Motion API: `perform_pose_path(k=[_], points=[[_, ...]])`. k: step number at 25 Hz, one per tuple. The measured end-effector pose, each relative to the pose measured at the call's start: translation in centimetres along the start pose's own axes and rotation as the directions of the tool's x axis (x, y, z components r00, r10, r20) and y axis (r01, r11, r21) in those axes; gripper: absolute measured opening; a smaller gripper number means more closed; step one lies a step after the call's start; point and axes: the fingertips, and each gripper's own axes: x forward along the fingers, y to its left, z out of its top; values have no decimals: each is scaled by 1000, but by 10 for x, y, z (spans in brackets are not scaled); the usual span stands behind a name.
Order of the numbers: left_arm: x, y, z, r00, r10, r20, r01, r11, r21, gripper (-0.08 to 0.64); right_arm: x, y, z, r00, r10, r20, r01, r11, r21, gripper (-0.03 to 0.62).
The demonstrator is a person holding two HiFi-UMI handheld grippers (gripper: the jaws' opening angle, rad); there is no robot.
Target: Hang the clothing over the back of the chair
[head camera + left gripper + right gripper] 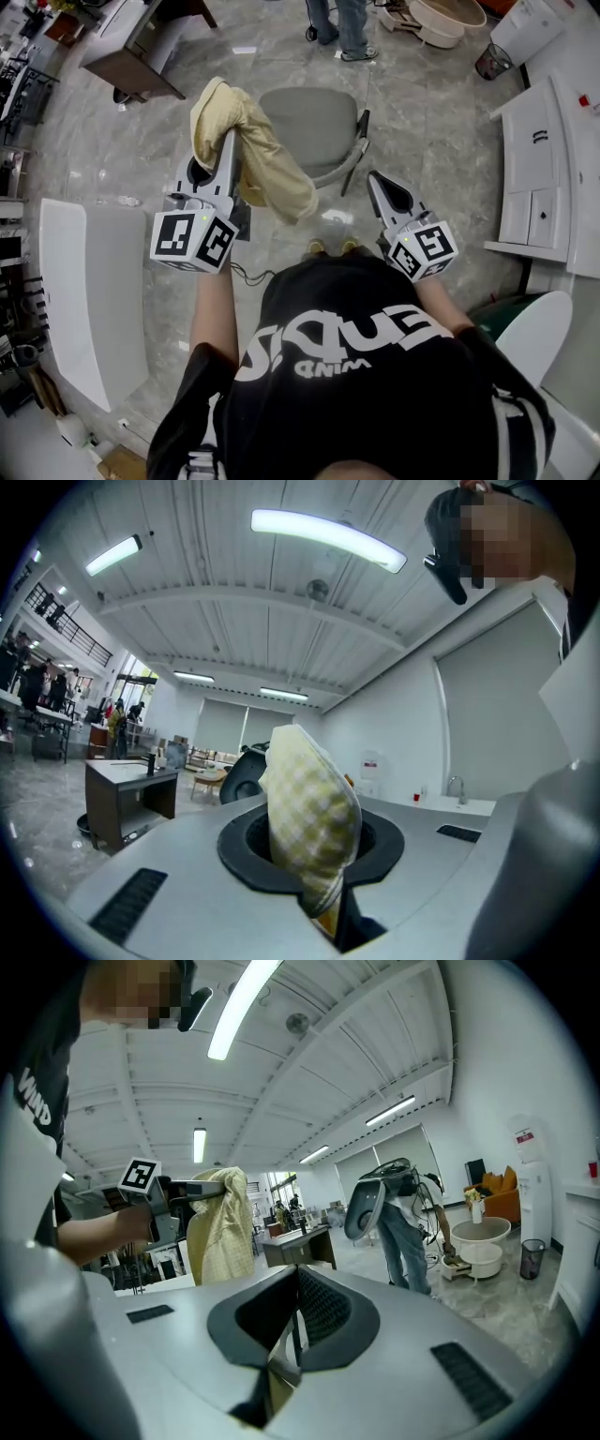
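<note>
A pale yellow checked garment (258, 145) hangs from my left gripper (228, 141), which is shut on it and held level. In the left gripper view the cloth (314, 832) bulges up out of the closed jaws. The grey chair (309, 127) stands just beyond and to the right of the garment, its back edge (352, 155) towards me. My right gripper (378, 178) is to the right of the chair, shut with nothing between its pads (319, 1312). From the right gripper view the garment (220, 1227) dangles left of the chair back (366, 1206).
A dark desk (131, 47) stands at the back left and a long white table (89, 291) at my left. White cabinets (539, 178) line the right. A person (342, 23) stands beyond the chair, near a round tub (450, 19) and a bin (492, 61).
</note>
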Motion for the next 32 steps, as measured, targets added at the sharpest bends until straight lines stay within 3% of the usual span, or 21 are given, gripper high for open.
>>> perform_pose_path(k=[10,18,29,32], points=[[78,5,-27,999,-34,-34,35,999,29,61,5,-8,-2,1000,-18,-3,18,1000,16,14],[139,42,-62,995,25,-92,-24,1000,8,61,7,-24,-1,998,-58,-3,58,998,21,14],[156,47,-83,989,44,-140,-43,999,9,66,8,-36,1,997,-80,-1,80,996,24,14],[156,47,-87,986,47,-157,-45,999,17,96,8,-36,1,997,-78,-2,78,997,25,14]])
